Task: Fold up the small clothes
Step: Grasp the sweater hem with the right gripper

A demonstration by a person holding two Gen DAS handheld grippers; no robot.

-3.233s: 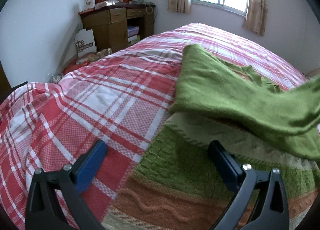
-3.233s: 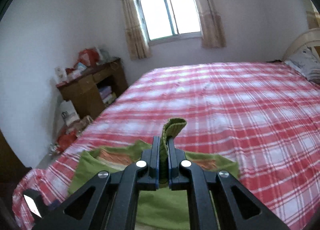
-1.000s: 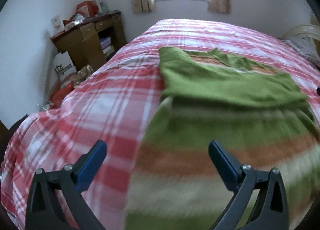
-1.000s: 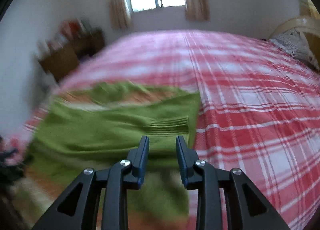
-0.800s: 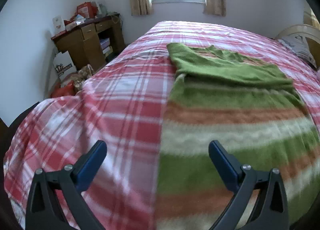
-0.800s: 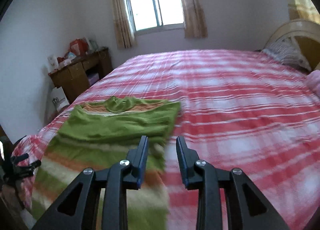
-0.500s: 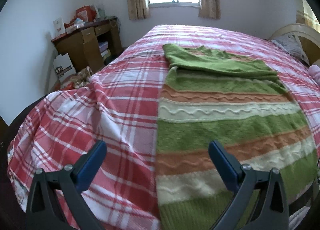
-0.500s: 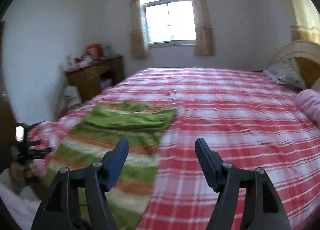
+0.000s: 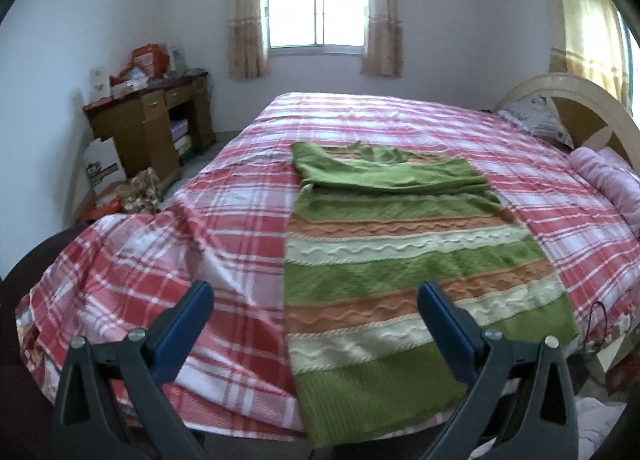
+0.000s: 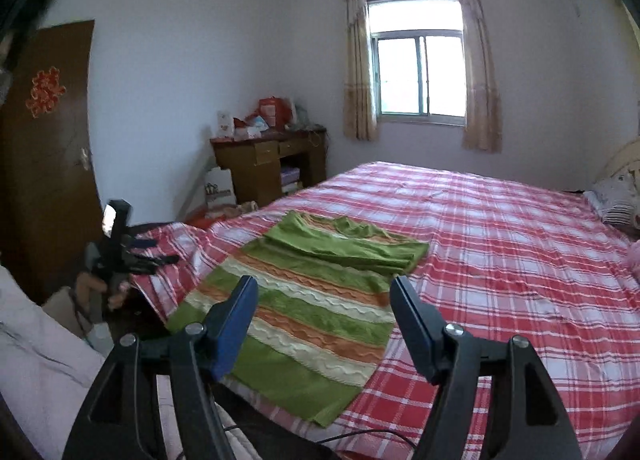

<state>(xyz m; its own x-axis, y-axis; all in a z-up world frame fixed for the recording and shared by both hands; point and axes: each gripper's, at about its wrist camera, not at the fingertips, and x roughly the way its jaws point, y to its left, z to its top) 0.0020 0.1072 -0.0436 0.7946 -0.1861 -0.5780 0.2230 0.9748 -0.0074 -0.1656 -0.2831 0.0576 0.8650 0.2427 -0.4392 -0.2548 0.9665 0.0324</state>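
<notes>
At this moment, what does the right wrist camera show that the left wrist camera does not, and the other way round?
Only the right wrist view shows the dark brown wooden door with a red ornament, the left gripper seen from outside at the bed's corner, and the ceiling.

Only the left wrist view shows the pale arched headboard in full and the rolled pink blanket.

Both show the green, orange and cream striped knitted sweater with its sleeves folded across, the red plaid bedspread, the brown wooden desk, the curtained window, and open, empty fingers.
</notes>
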